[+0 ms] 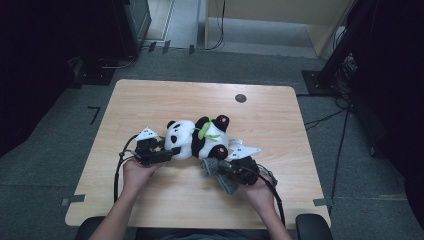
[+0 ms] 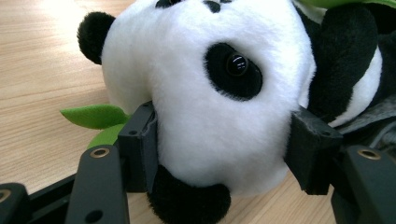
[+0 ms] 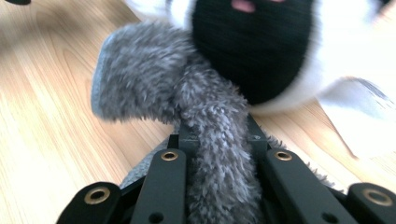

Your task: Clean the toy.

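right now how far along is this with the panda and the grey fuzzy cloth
Done: the left gripper clamps the plush panda by its head, and the right gripper is shut on the grey fuzzy cloth. In hand: the cloth lies bunched against the panda's dark foot. Left: it isn't wrapped around or on the panda yet; most of it sits on the wooden table.

Light wooden table (image 1: 150, 100) stands on grey carpet (image 1: 45, 145), dark surroundings.
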The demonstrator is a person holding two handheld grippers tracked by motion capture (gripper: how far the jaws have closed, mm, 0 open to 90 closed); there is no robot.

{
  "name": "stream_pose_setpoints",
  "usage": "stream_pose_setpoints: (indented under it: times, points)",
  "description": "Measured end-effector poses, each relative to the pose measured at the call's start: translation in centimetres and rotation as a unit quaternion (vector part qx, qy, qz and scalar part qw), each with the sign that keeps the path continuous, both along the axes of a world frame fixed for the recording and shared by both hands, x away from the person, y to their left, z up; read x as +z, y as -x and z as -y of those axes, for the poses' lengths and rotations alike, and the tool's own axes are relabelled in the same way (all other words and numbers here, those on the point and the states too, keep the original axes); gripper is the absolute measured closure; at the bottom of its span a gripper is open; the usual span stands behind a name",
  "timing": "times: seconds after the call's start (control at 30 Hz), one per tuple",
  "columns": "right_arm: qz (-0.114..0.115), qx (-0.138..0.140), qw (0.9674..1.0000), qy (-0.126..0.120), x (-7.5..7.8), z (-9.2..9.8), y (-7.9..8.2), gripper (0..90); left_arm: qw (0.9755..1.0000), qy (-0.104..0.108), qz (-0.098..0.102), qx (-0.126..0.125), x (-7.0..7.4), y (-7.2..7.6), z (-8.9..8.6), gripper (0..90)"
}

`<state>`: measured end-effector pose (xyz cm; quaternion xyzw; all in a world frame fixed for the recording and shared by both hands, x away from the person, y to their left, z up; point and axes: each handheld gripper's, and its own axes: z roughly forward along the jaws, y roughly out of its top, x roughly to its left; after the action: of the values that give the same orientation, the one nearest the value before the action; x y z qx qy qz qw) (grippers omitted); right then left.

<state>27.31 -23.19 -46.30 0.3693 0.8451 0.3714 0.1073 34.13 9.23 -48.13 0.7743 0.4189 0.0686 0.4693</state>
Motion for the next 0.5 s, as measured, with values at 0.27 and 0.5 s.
stream_pose_setpoints:
  times: [0.27, 0.5]
  points:
    - [-0.011, -0.015, 0.9998, -0.005, 0.4, 3.8, -1.5, 76.9, 1.0000, -0.006, 0.003, -0.001, 0.0, 0.0, 0.1, 37.0]
    - [-0.009, -0.047, 0.9989, 0.000, 0.6, 5.6, -3.1, 77.0, 0.9999, -0.011, 0.009, -0.003, -0.1, 0.1, 0.2, 37.3]
